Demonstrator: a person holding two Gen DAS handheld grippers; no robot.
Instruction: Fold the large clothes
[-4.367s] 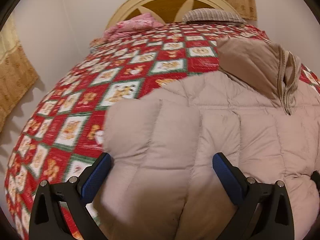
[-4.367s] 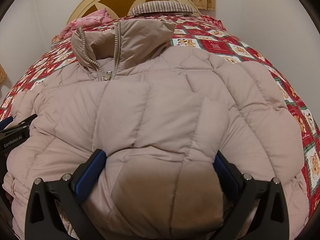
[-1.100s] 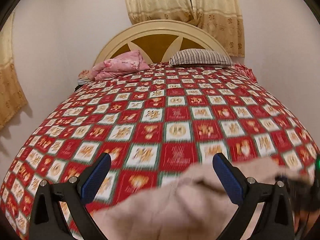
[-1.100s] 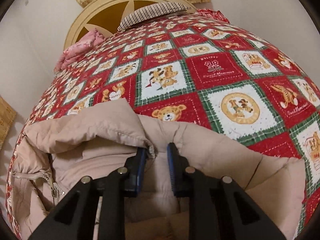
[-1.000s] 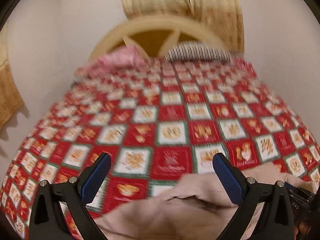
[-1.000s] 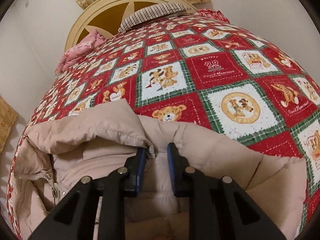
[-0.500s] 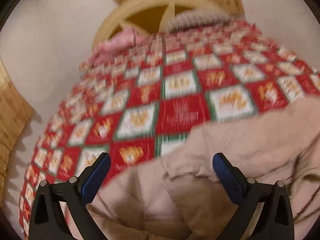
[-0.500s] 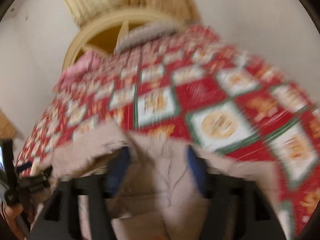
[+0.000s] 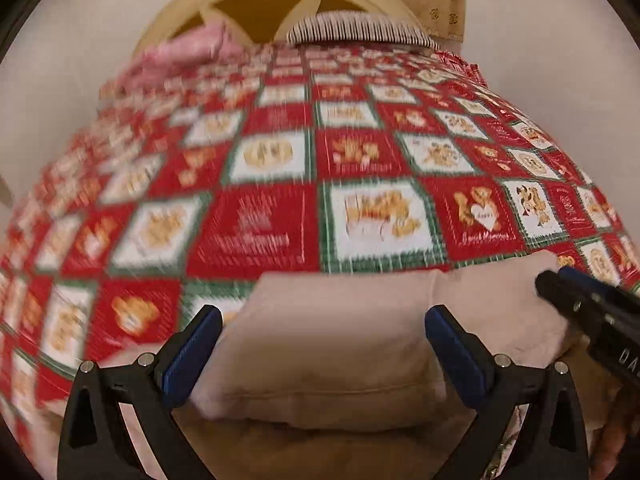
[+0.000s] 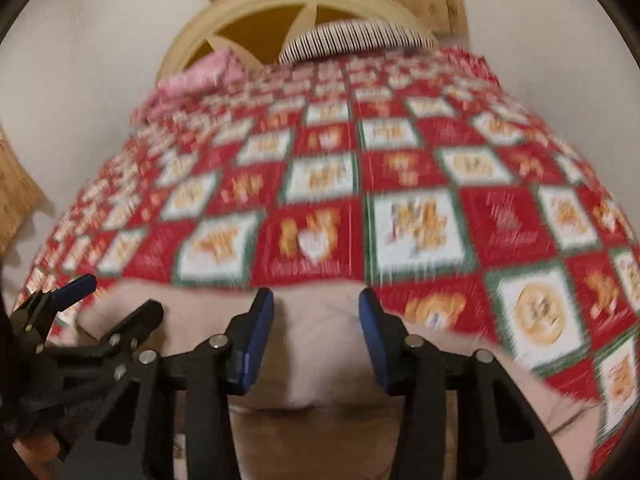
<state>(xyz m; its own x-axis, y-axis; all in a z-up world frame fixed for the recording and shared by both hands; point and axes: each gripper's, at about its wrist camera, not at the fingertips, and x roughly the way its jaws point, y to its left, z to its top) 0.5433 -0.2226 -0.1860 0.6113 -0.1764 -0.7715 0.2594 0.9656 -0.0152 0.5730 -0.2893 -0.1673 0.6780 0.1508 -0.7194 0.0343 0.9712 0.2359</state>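
Right wrist view: right hand-held gripper (image 10: 316, 334) has released the jacket (image 10: 320, 364).

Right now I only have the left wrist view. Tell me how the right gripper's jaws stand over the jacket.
Observer: The right gripper is partly open. Its jaws have just been closing, with jacket fabric showing between them, but I see no pinch.
Operator: Report where the left gripper sits, seen from that side.
Observer: The left gripper is over the jacket's left end, beside the right gripper with a gap between the two.
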